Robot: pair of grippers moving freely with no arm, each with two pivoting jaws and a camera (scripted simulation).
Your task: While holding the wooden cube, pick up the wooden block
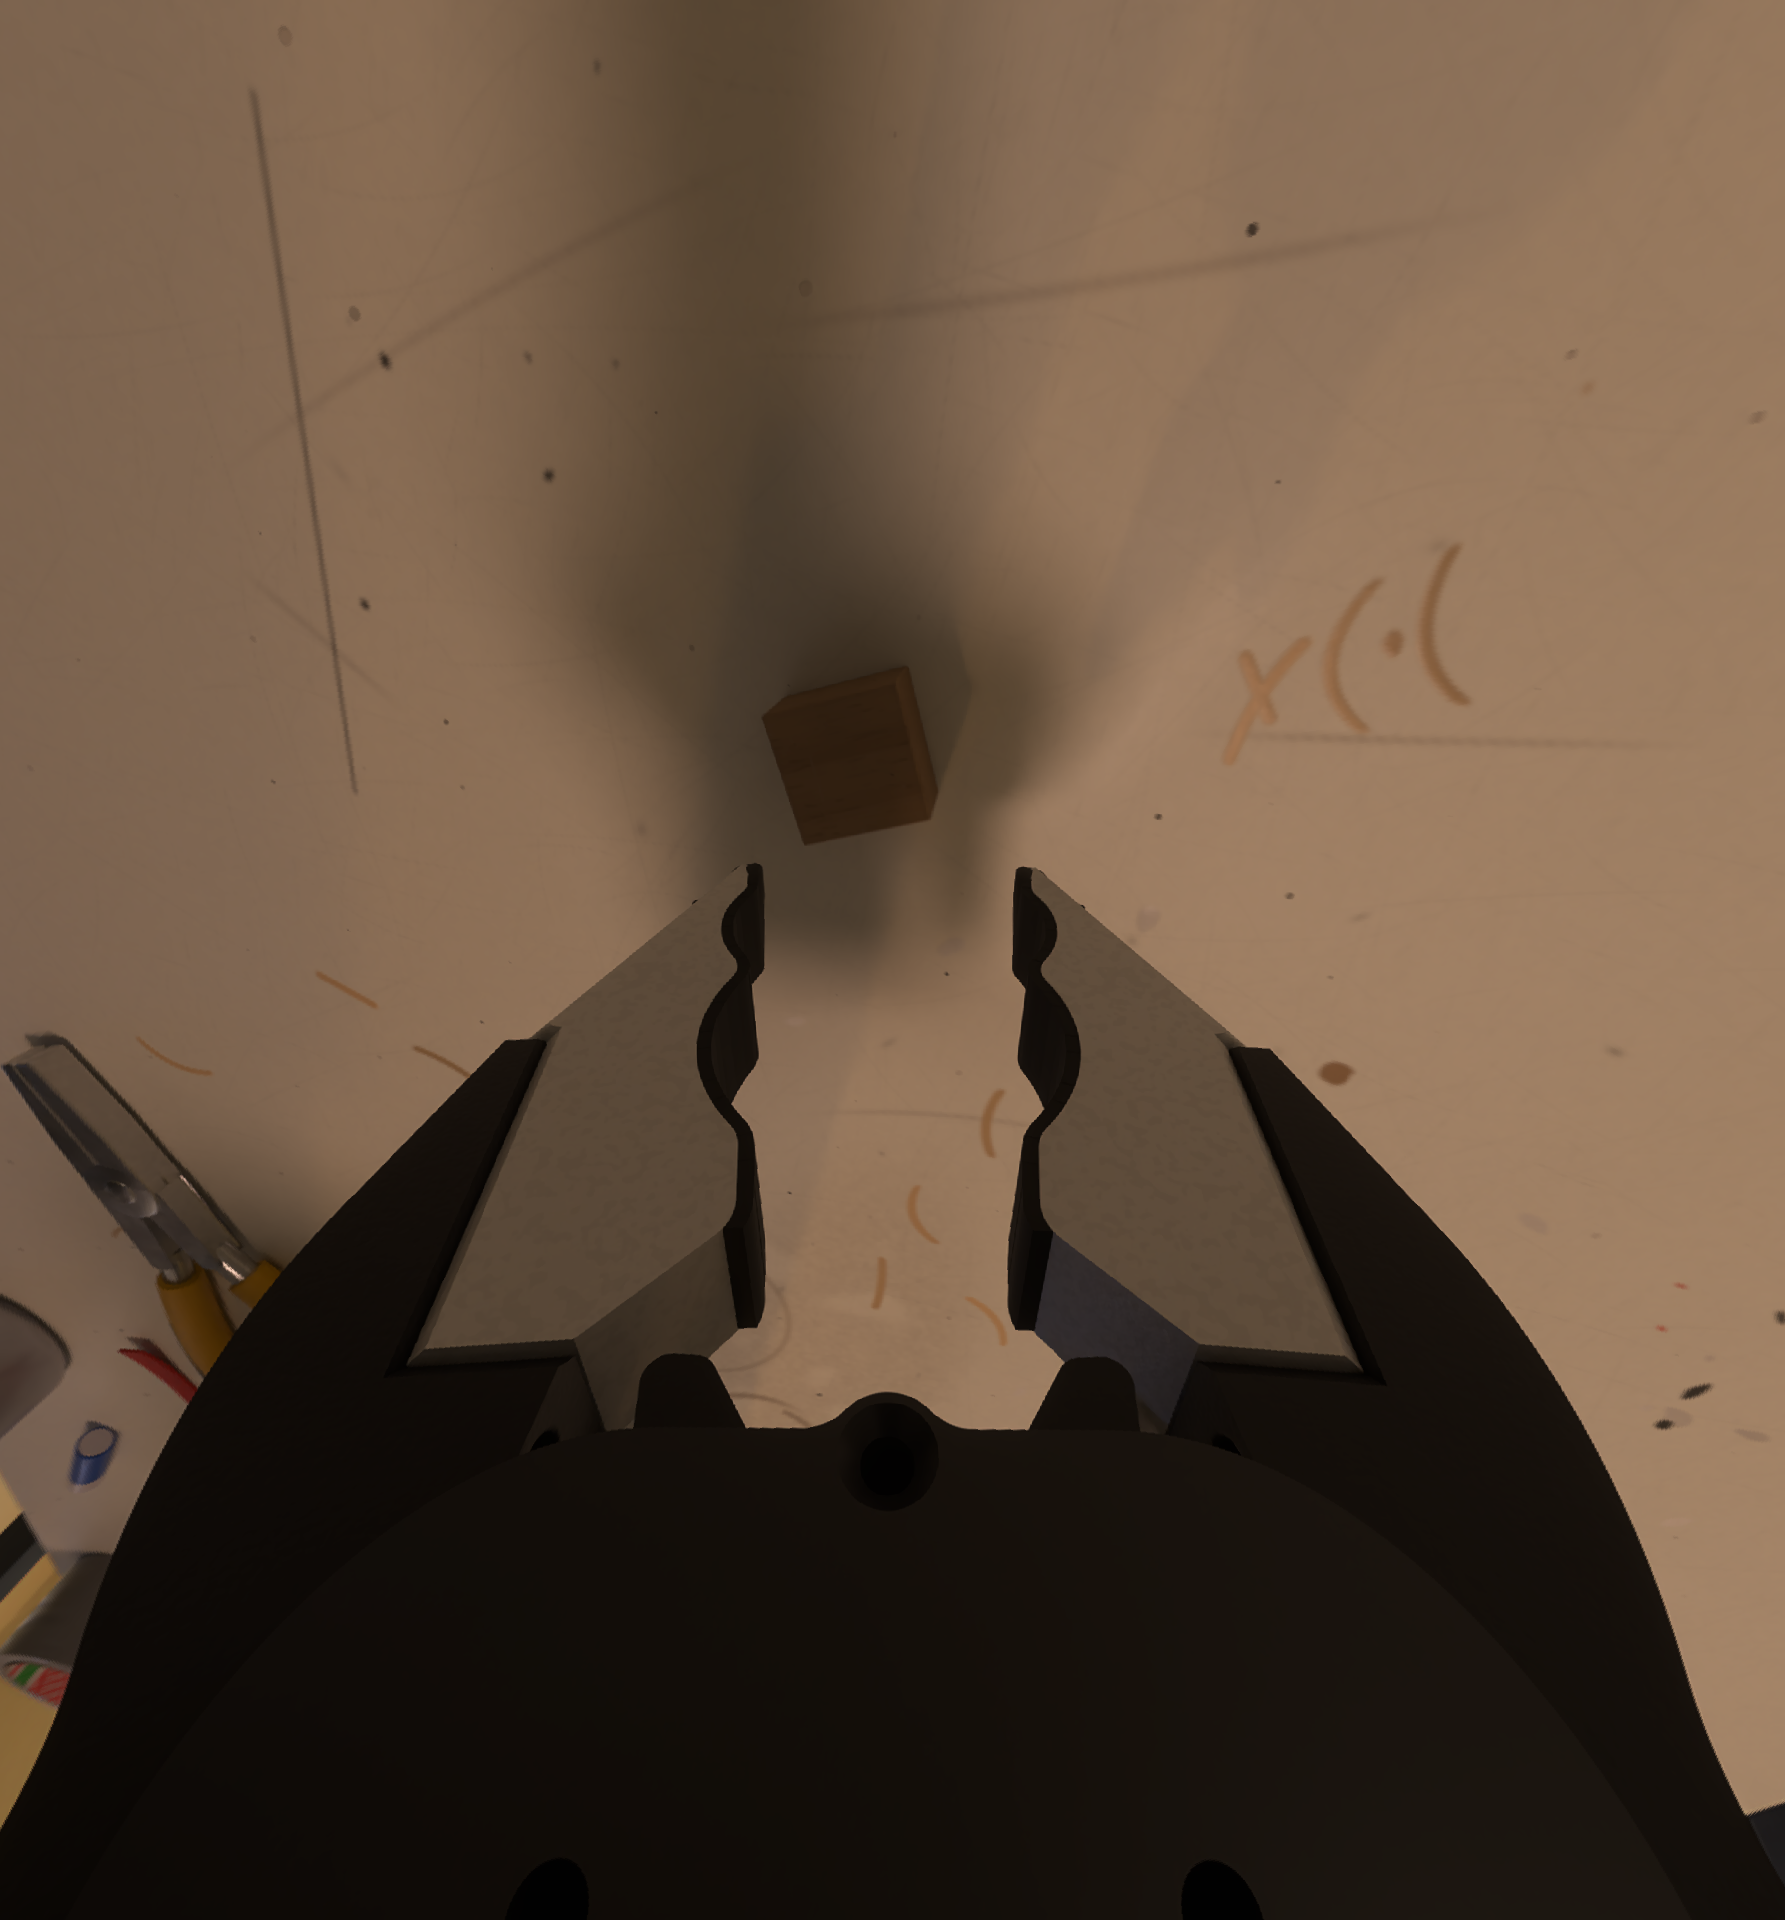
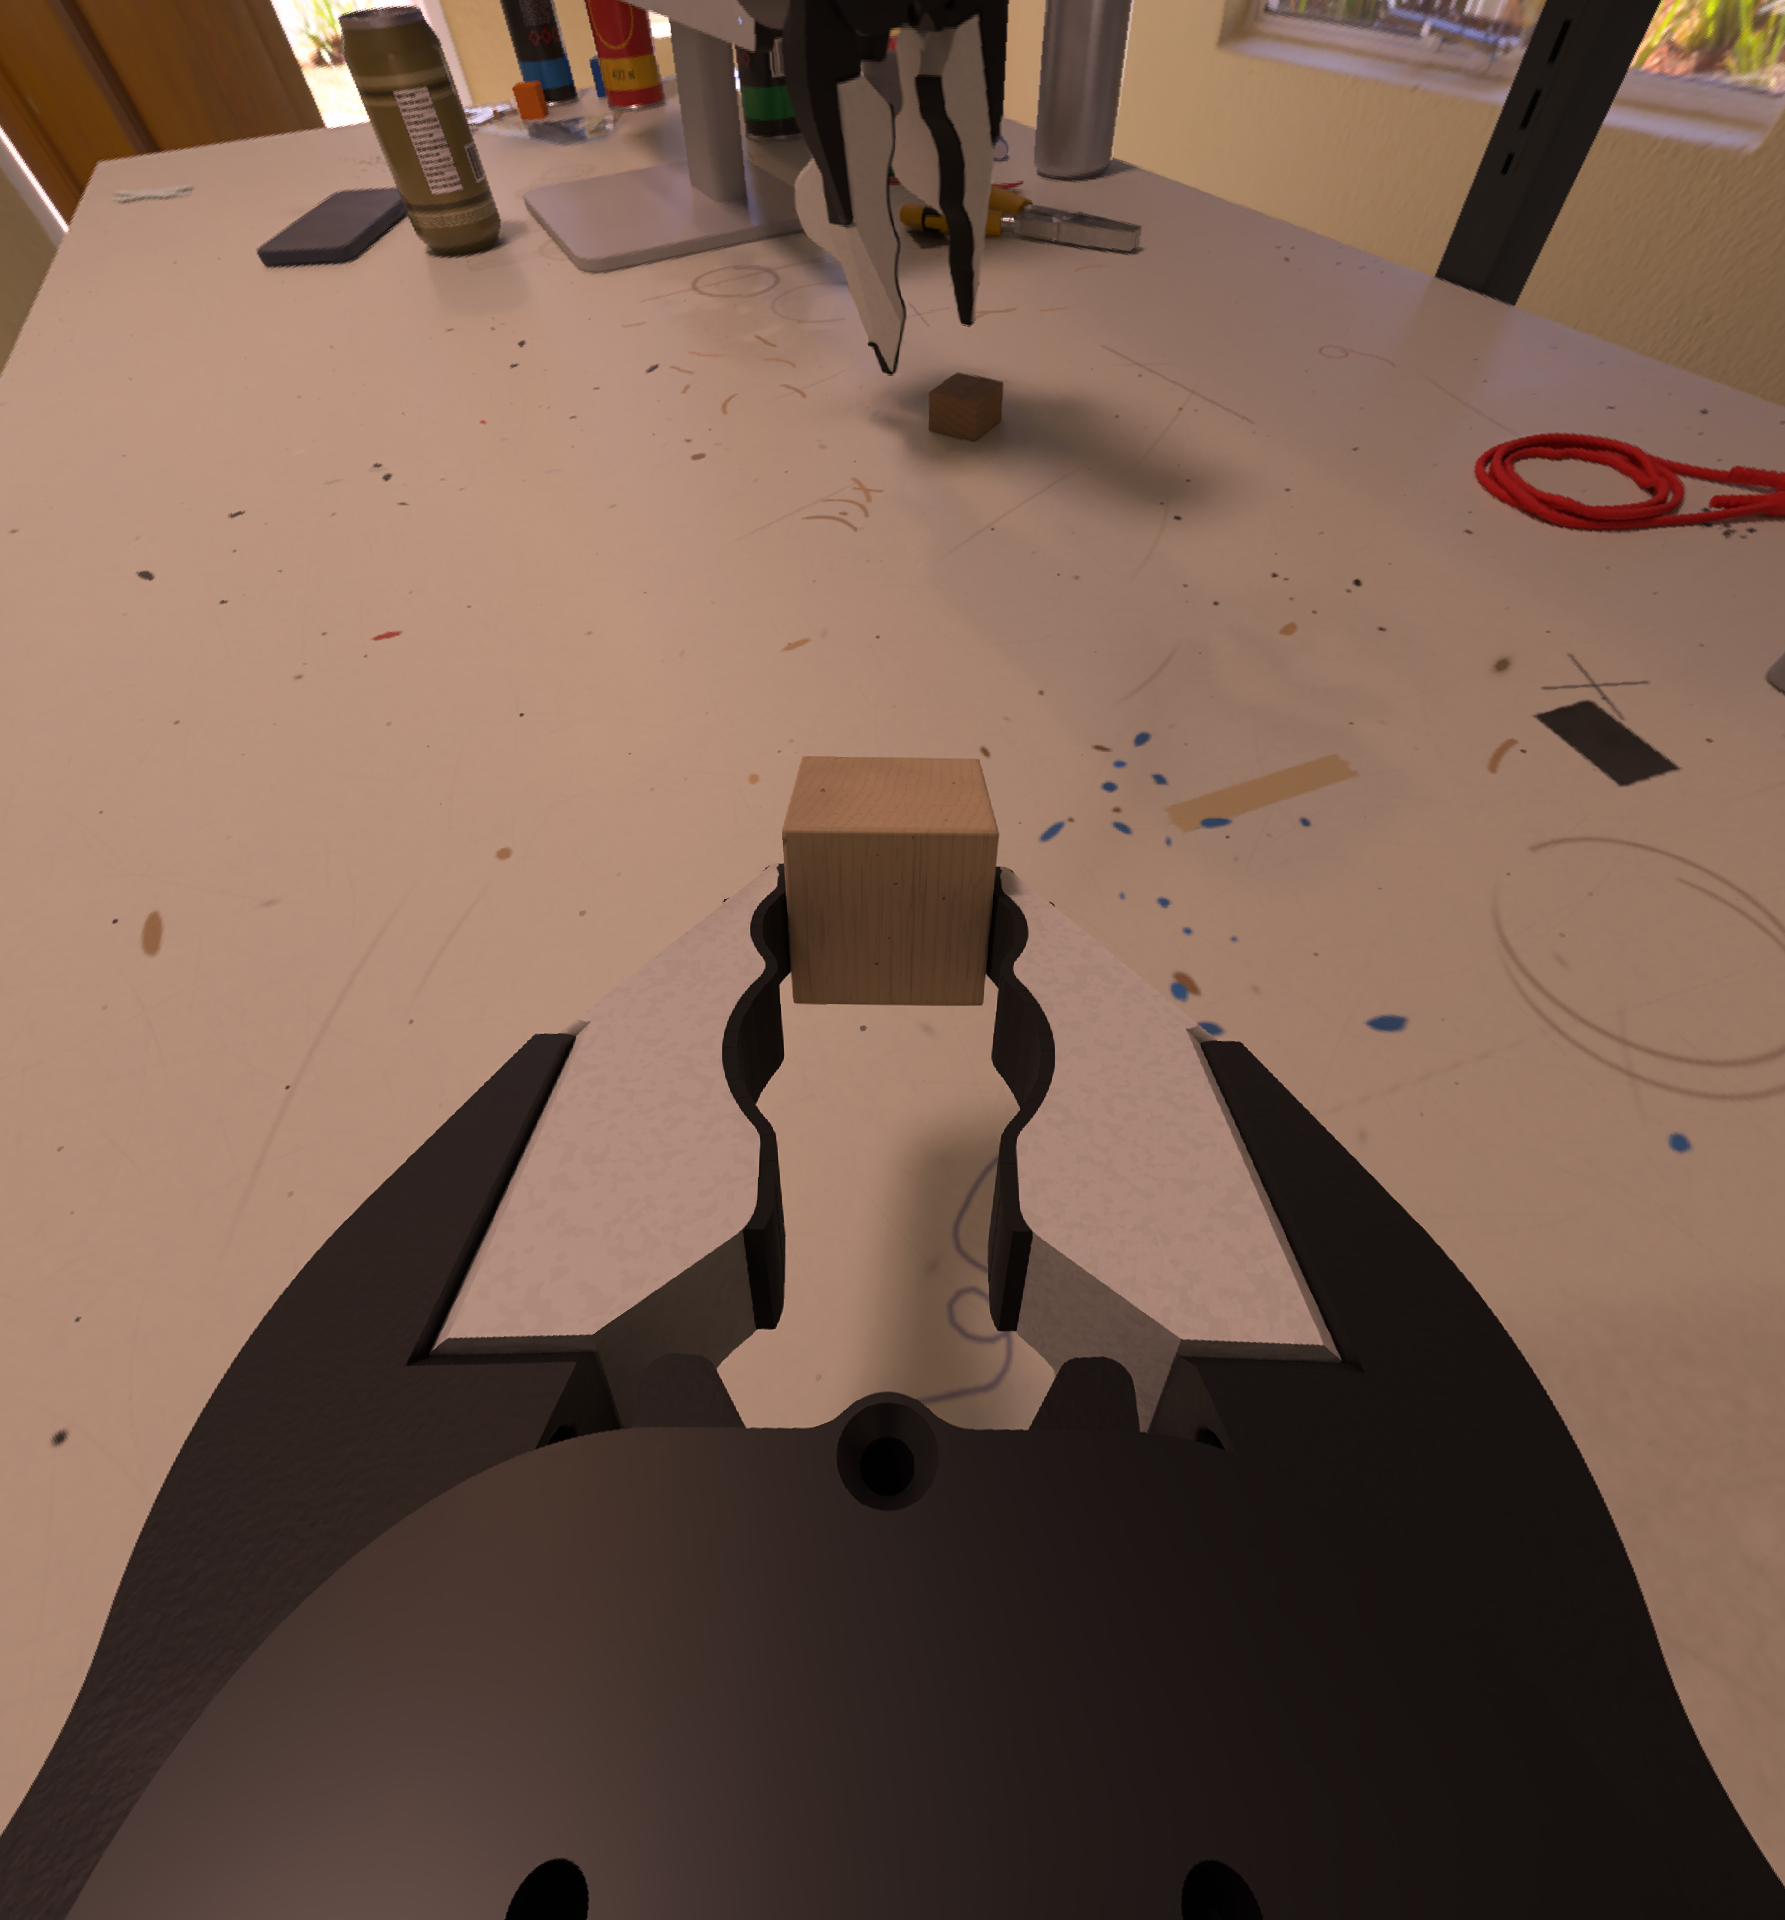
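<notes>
The right tool (image 2: pixel 890 914) pinched the cube (image 2: pixel 888 883) between its fingertips, clear of the worktop (image 2: pixel 452 727). The cube was pale, light-grained wood with square faces, one flat face turned toward the camera and its edges running upright and level; no long axis could be told. Beyond it on the worktop lay a strip of tan tape (image 2: pixel 1260 792) and a black patch (image 2: pixel 1605 742) to the right, with a coiled red cord (image 2: pixel 1594 483) farther right. Farther still, the block (image 2: pixel 964 405) sat on the worktop, small, dark brown and near cubic, turned so one corner faced the right camera. In the left wrist view the block (image 1: pixel 852 754) lay in shadow, just ahead of the left tool (image 1: pixel 888 883), slightly rotated against the fingers, apart from both. The left tool (image 2: pixel 924 338) hung over the block with its fingers spread and nothing between them. At the far edge stood a can (image 2: pixel 420 130), whose contents could not be told, and pliers (image 2: pixel 1023 220) lay nearby.
</notes>
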